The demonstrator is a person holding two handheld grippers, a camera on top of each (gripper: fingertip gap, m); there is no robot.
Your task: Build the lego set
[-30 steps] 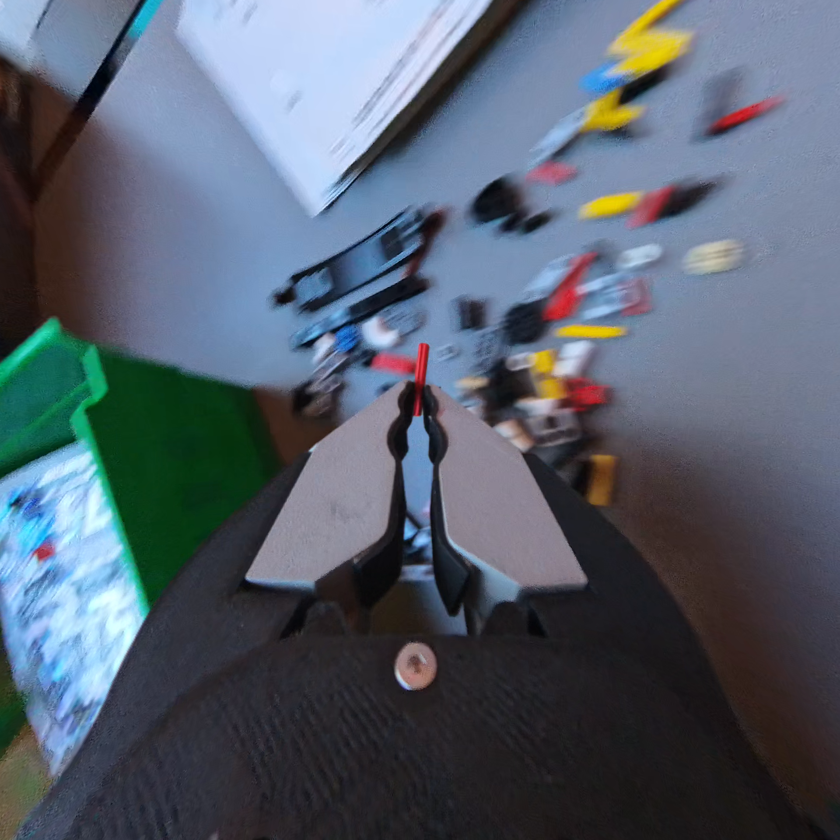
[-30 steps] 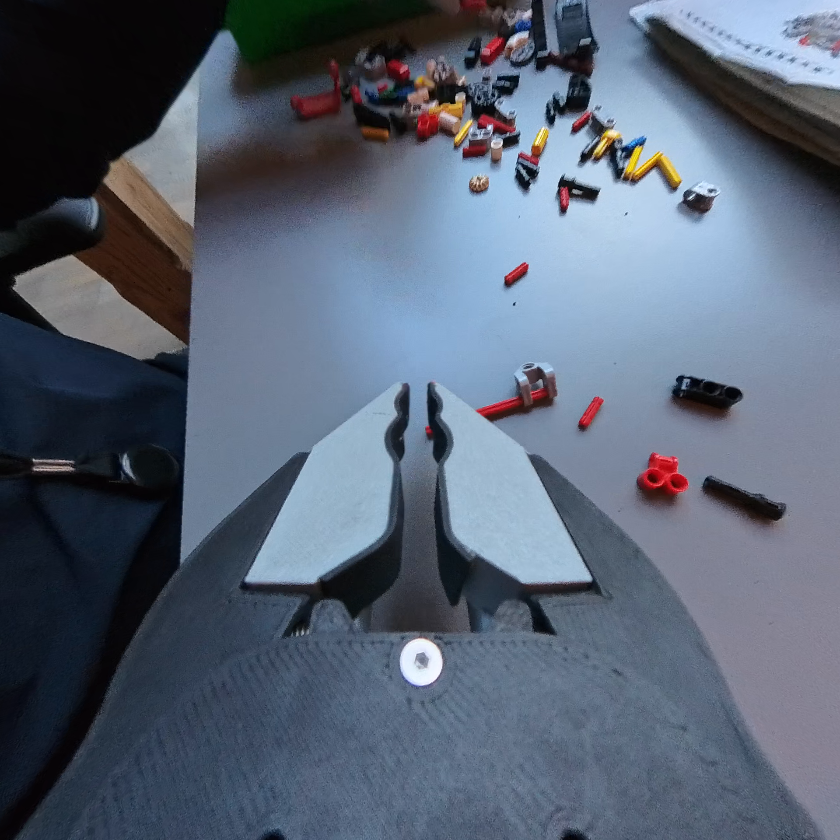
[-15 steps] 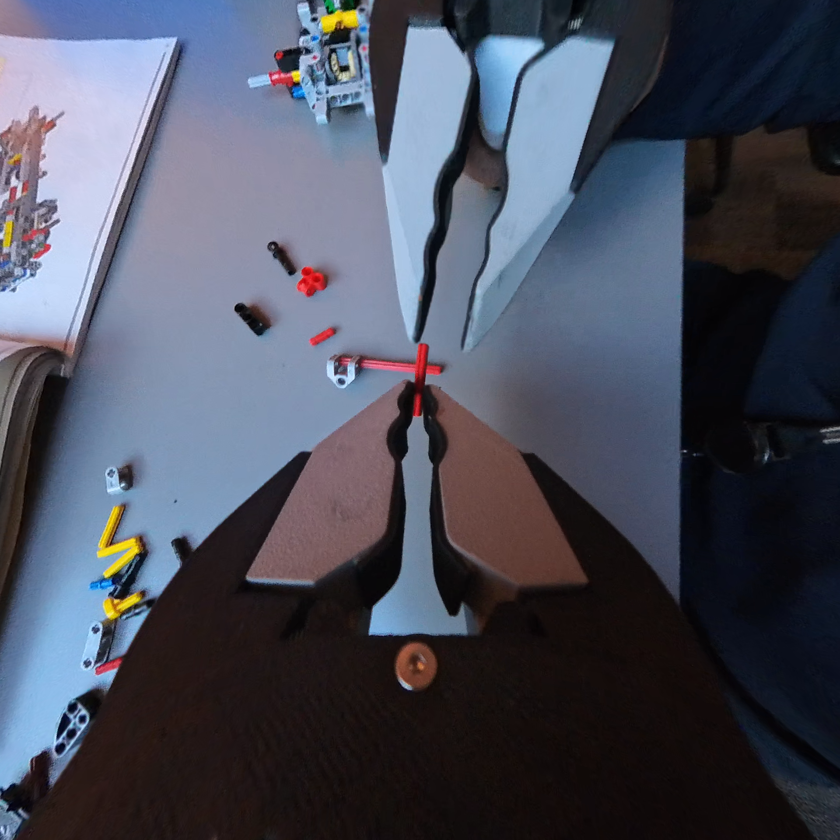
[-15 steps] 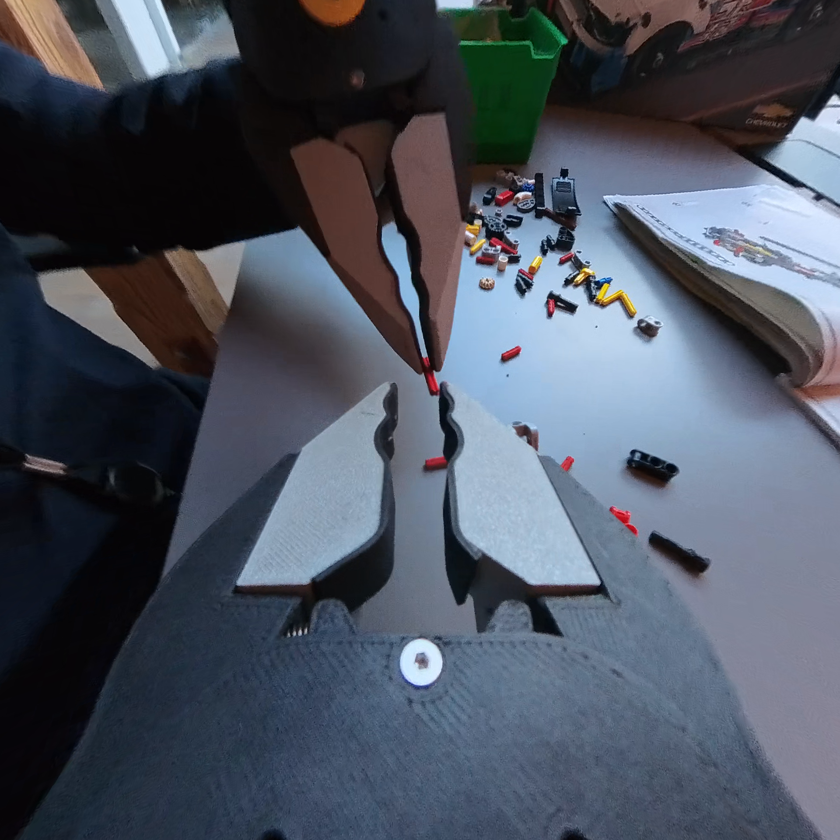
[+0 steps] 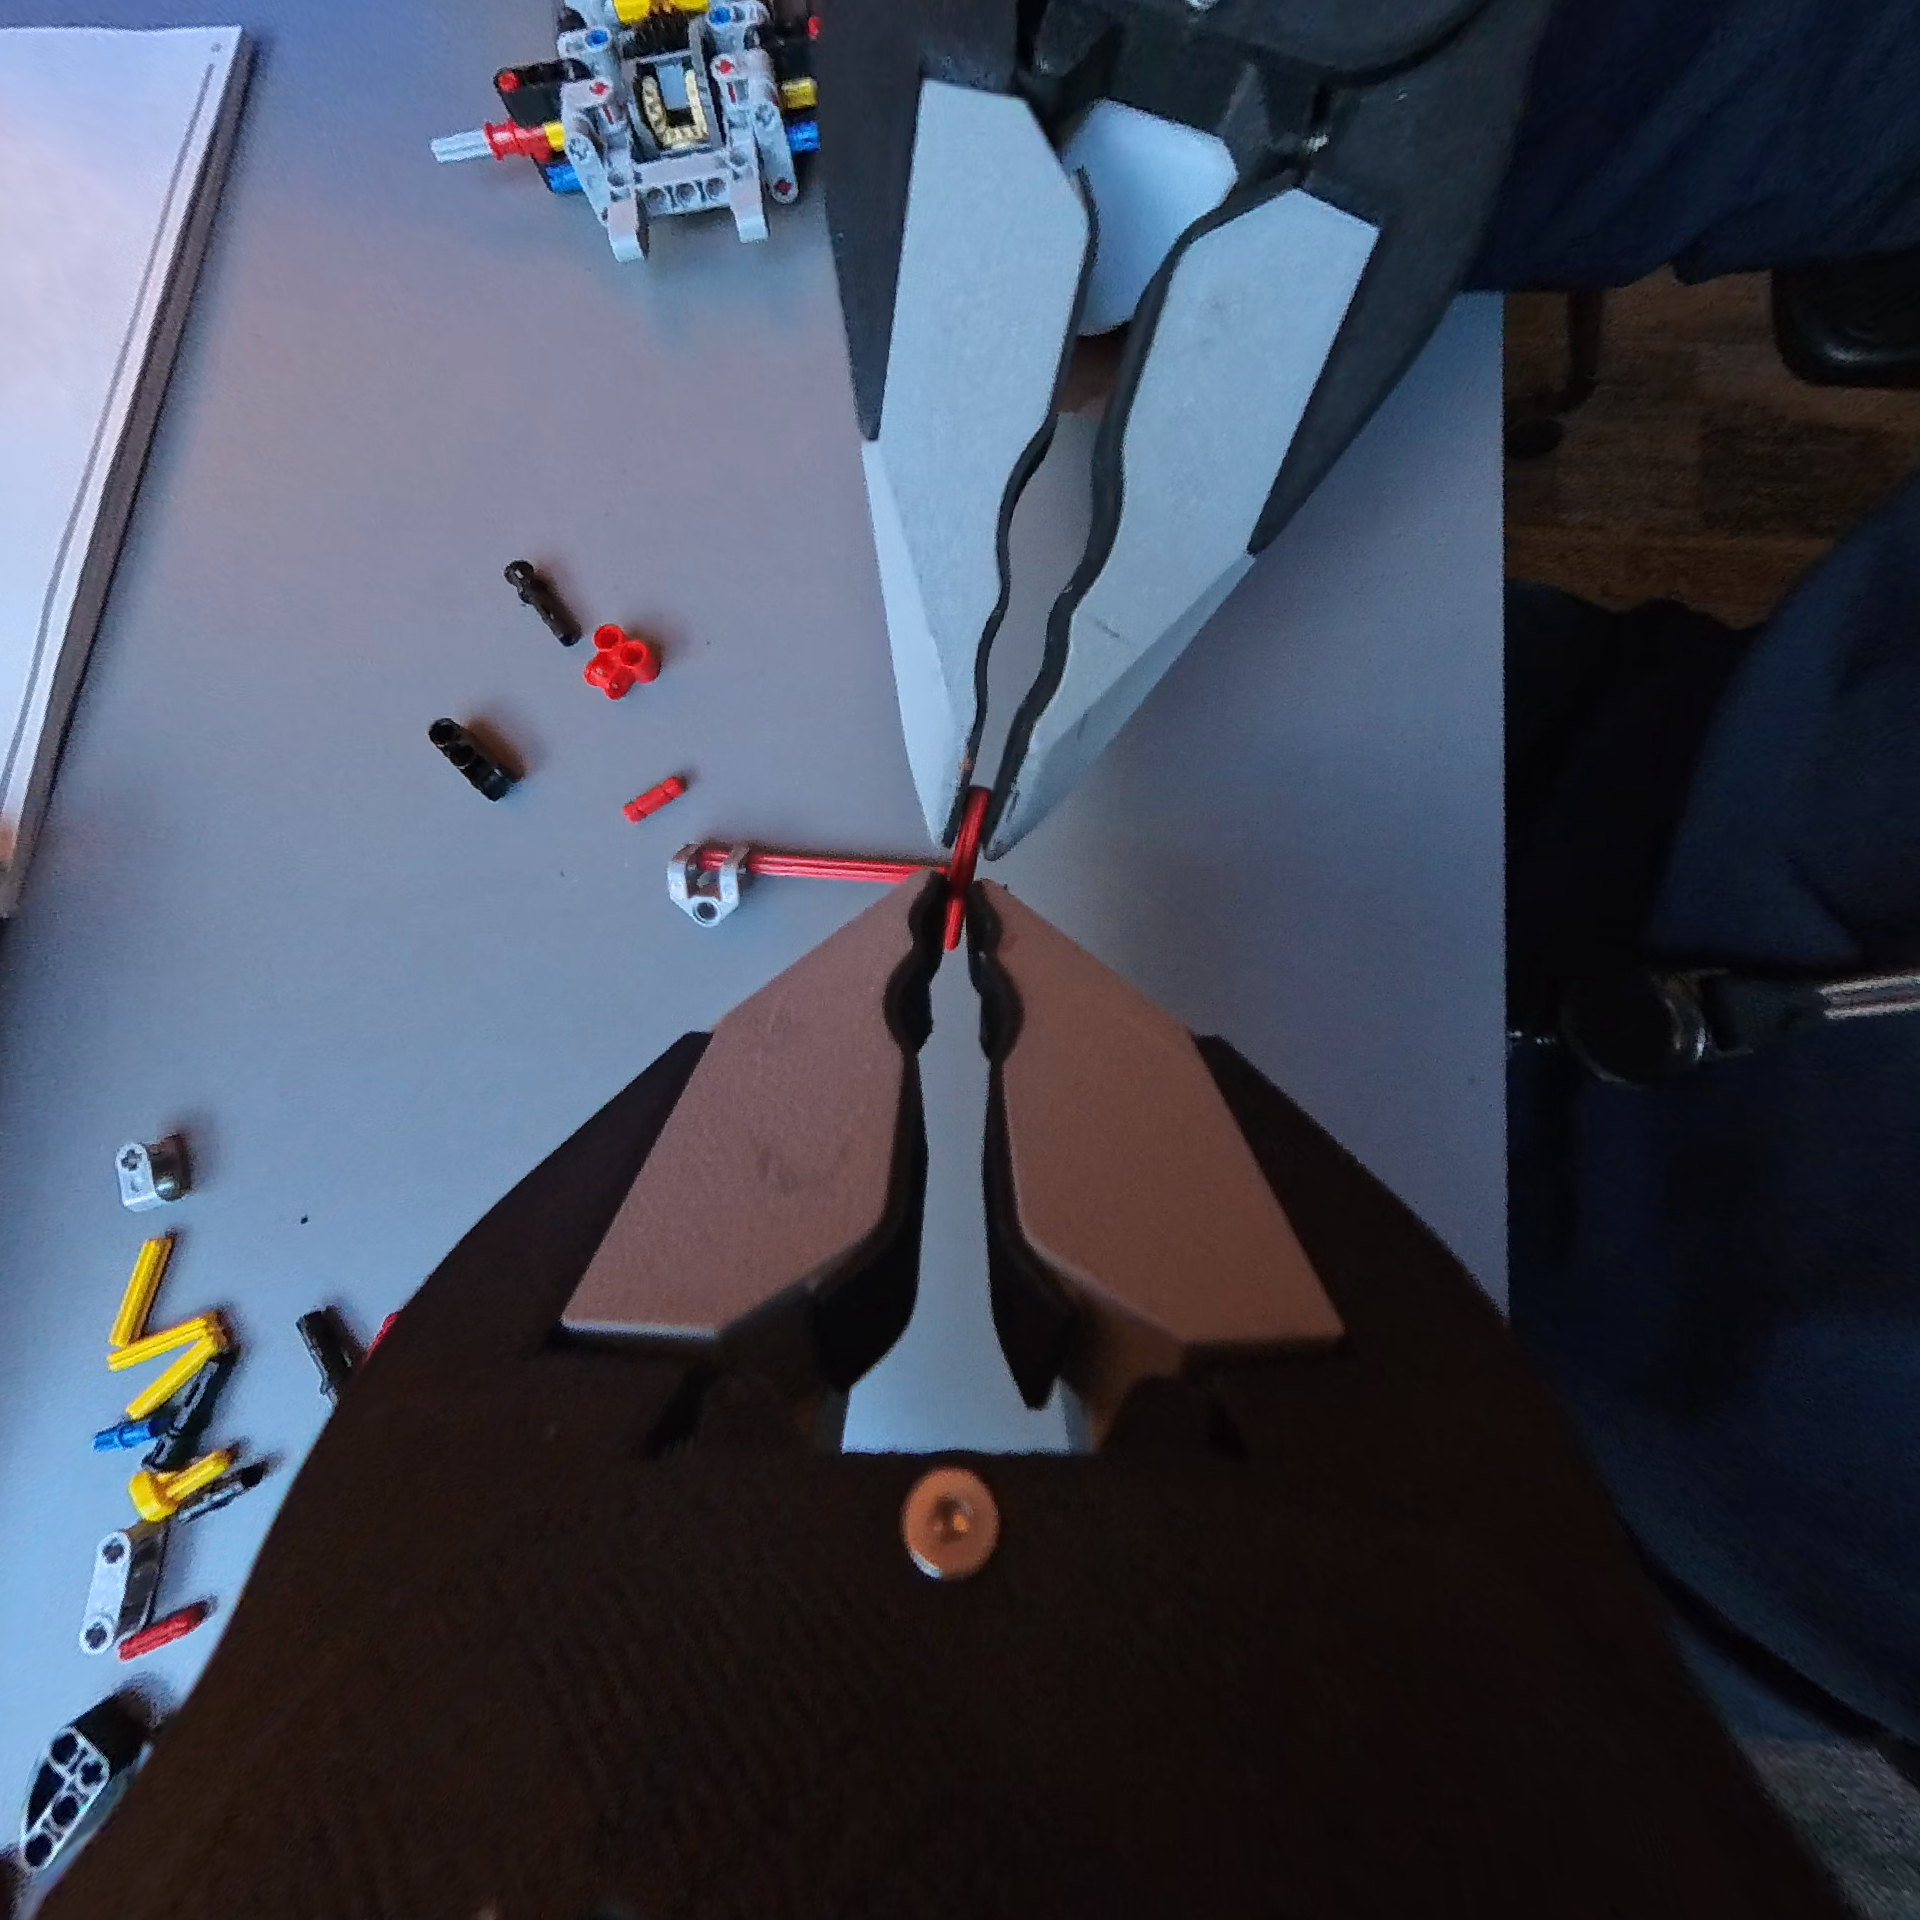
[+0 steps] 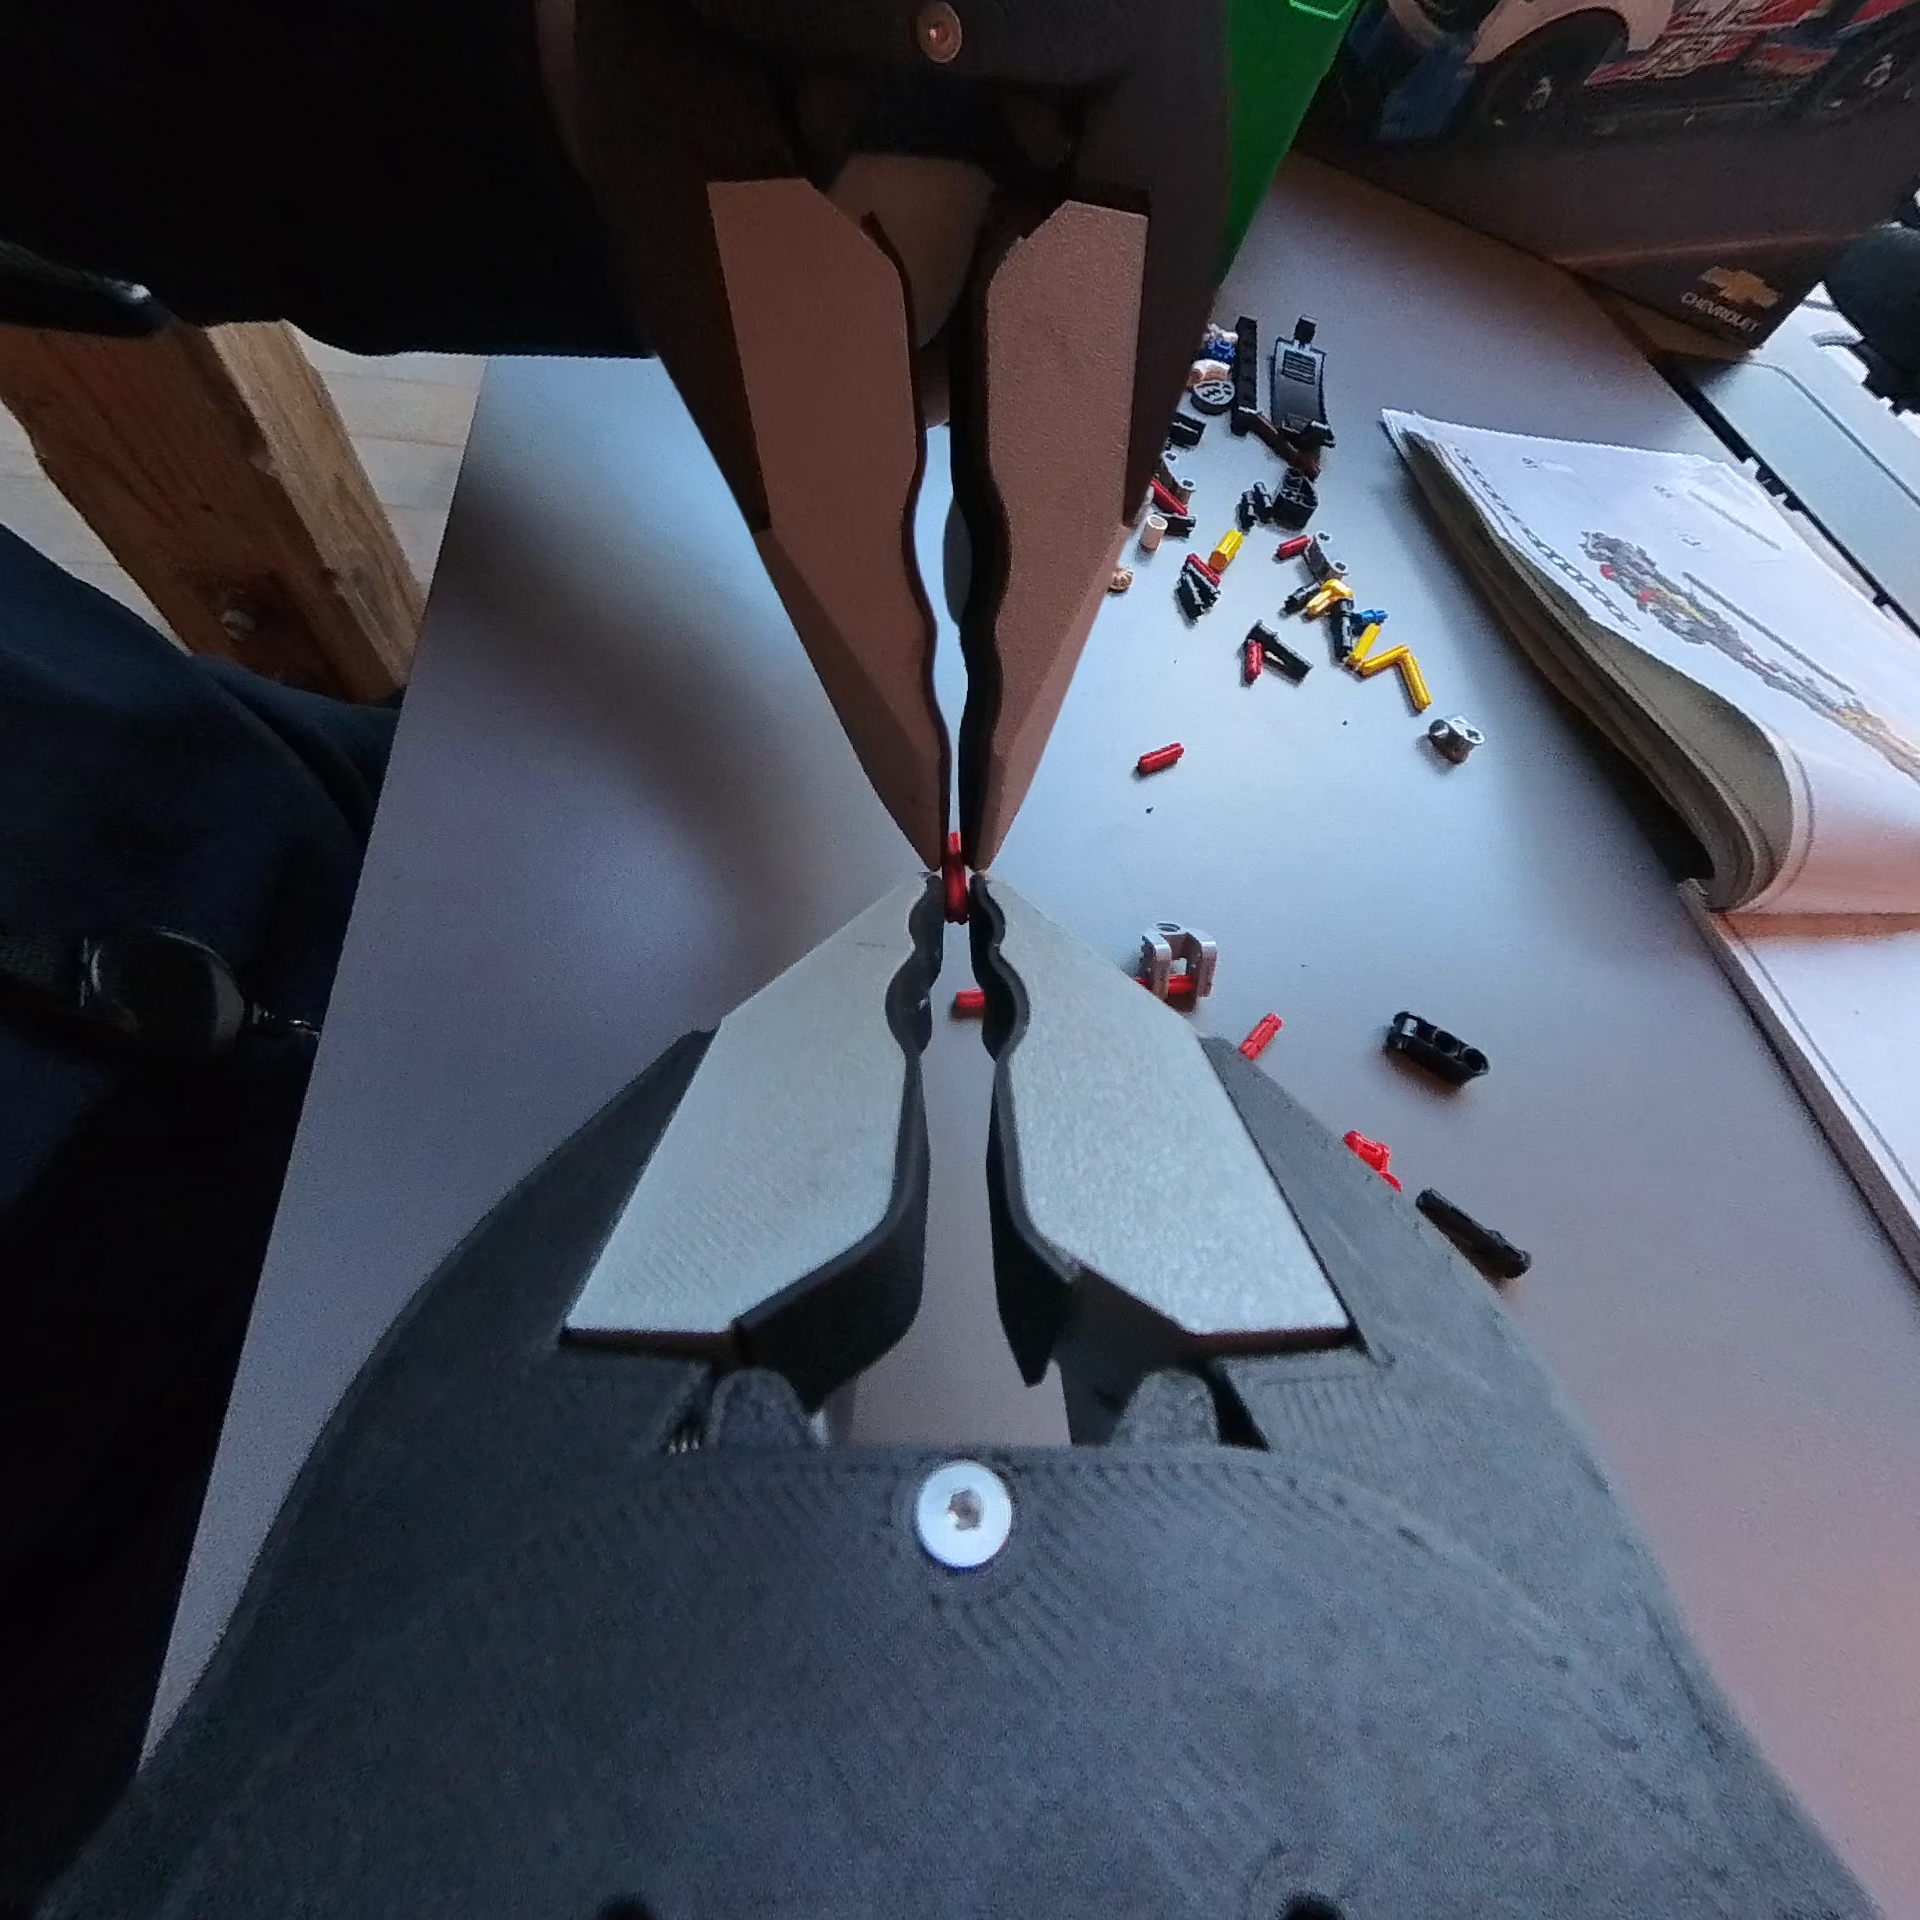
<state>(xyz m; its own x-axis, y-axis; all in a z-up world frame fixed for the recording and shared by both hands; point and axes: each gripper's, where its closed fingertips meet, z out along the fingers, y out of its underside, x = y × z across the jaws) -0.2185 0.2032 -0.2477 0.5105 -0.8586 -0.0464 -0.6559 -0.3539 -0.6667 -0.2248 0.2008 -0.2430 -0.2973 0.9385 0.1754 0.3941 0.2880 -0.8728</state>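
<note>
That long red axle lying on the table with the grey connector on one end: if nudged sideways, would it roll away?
Probably not far: the grey connector on the long red axle looks blocky and should stop rolling. The axle seems thin, stiff, light plastic, so it would likely slide or pivot on the smooth grey table.

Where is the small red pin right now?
The small red pin is pinched between the tips of both grippers, the left gripper and right gripper, which meet nose to nose above the grey table, near the long red axle.
</note>
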